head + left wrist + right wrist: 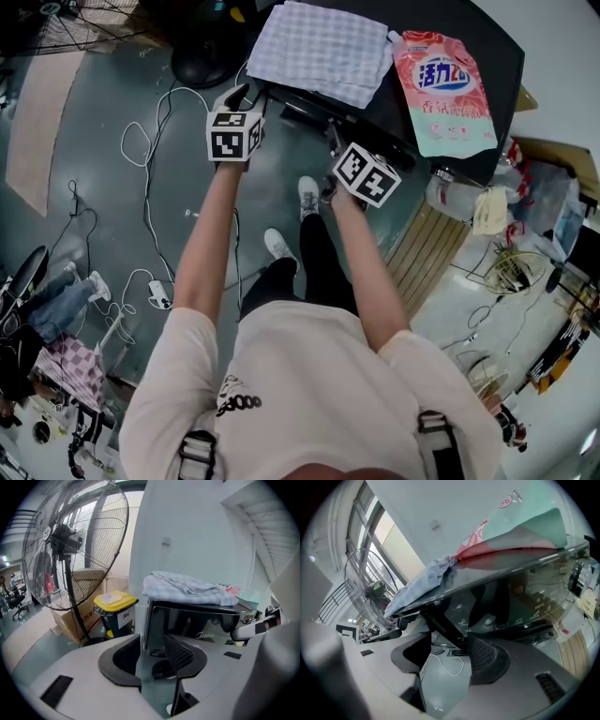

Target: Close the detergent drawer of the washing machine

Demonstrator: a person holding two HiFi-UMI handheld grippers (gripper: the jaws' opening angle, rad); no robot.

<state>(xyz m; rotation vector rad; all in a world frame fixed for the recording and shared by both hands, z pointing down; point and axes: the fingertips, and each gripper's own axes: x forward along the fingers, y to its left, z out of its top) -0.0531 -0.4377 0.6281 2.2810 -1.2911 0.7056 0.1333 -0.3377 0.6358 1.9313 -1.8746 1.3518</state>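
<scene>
The washing machine (469,37) stands at the top of the head view, and its black detergent drawer (302,111) sticks out from the front. My left gripper (239,96) is at the drawer's left end. In the left gripper view the glossy drawer front (192,620) stands just ahead, its left edge in line with the gap of the open left gripper (152,660). My right gripper (330,141) is under the drawer's right part. In the right gripper view the drawer (440,623) runs as a dark bar past the open right gripper (445,660), whose jaws hold nothing.
A checked cloth (323,47) and a pink detergent pouch (445,89) lie on the machine's top. A standing fan (70,545) and a yellow-lidded bin (115,609) are to the left. Cables (155,141) trail over the floor, and the person's feet (281,246) are below the drawer.
</scene>
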